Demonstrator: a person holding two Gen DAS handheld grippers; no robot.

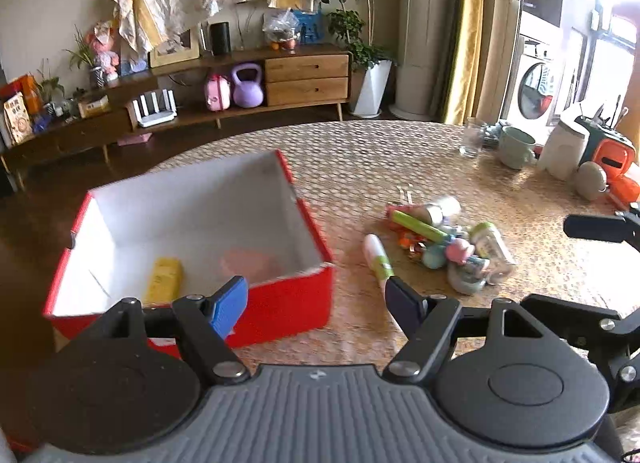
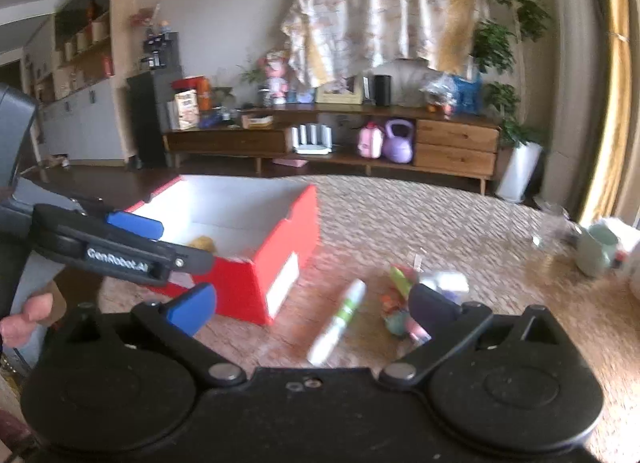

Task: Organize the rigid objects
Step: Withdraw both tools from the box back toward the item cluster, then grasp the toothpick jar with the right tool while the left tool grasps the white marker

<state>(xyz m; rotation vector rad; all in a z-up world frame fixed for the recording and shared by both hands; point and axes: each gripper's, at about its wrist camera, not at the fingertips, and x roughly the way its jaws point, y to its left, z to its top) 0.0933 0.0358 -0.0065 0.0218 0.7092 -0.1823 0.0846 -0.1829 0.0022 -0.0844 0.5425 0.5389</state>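
The left gripper is seen with its jaws standing apart and nothing between them; its blue finger pad is over the near wall of the red box, and the dark pad is beside the marker pen. The right gripper is spread wide, and nothing is gripped by it either; the marker pen lies on the table below the gap between its fingers, and no pad touches it.

The red box with white inside is placed on the table, which is covered with a woven patterned cloth. Inside the box a yellow block is seen near the front wall, and a pale pink object lies beside it, too blurred to be named. To the right of the box, apart from it, a small heap of toys and bottles is gathered, with the white and green marker pen just at its left edge.

At the far right of the table a green mug and a glass are standing.
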